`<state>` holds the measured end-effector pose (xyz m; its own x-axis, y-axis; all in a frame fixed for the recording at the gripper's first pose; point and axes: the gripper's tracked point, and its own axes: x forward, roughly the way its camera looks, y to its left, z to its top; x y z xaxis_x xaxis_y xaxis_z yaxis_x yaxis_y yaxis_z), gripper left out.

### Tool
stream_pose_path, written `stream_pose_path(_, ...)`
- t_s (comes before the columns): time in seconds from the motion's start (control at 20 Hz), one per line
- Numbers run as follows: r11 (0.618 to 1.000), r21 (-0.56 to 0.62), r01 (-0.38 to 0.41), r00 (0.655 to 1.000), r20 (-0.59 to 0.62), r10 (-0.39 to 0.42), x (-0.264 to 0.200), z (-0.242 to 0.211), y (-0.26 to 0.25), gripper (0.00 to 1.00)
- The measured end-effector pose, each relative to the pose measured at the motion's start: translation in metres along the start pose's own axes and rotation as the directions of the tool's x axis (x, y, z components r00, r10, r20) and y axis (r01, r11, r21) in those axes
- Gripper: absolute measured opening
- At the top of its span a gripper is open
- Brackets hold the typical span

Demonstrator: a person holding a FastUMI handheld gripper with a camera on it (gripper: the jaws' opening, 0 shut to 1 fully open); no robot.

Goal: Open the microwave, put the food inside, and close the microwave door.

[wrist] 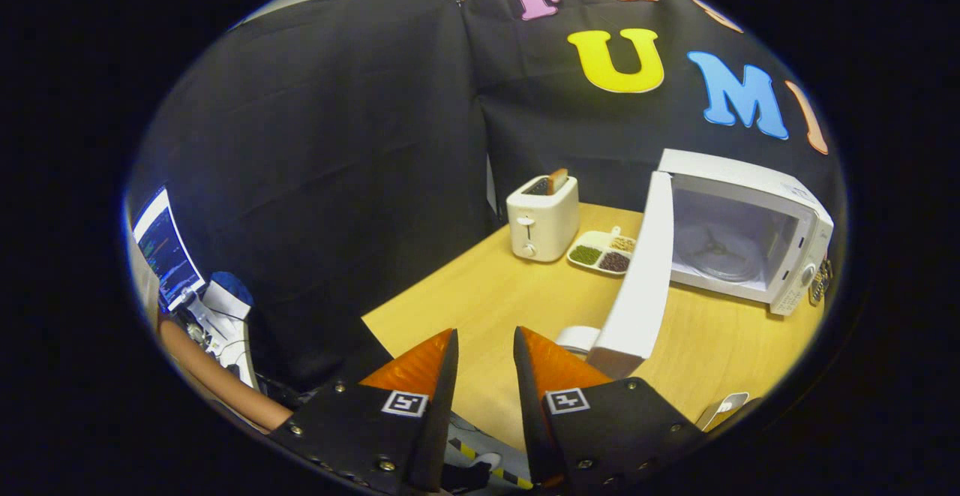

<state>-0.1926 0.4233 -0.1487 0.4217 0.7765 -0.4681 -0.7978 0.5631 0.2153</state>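
Black cloth walls enclose the booth on two sides, w/ a pale wooden counter (525,293) set into the corner.

At the far right of the counter a white boxy microwave (750,233) is stood, its white door (641,278) swung fully out toward the camera, so the cavity is left exposed and reachable from the front. Inside, a clear glass turntable (716,256) is seen lying flat; nothing appears to be on it, so the door step is judged done and the loading step not yet done.

Just left of the door, near the hinge side, a small white three-compartment tray of food (604,252) is set on the counter: green, tan and dark brown portions, probably beans or grains. It is placed close to the opening, presumably so only a short carry is needed. Beside it a white two-slot toaster (542,218) is stood w/ a brown slice of toast (558,179) sticking up.

The hand-held gripper (486,365) is held low at the near counter edge, well apart from the tray, fingers parted by a narrow gap w/ nothing between them. A white rounded object (577,338) is partly hidden behind the door's near end; what it is can't be told.
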Motion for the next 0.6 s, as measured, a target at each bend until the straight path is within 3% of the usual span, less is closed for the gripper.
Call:
stream_pose_path(0.1, 0.998, 0.000, -0.057, 0.996, 0.074, 0.057, -0.014, 0.026, 0.010, 0.66)
stream_pose_path(0.15, 0.997, -0.003, -0.075, 0.992, 0.104, 0.075, -0.022, 0.038, 0.012, 0.84)
stream_pose_path(0.25, 0.996, -0.006, -0.090, 0.984, 0.154, 0.090, -0.040, 0.059, 0.007, 0.96)
stream_pose_path(0.6, 1.000, 0.004, -0.028, 0.974, 0.225, 0.027, -0.098, 0.083, -0.051, 0.96)
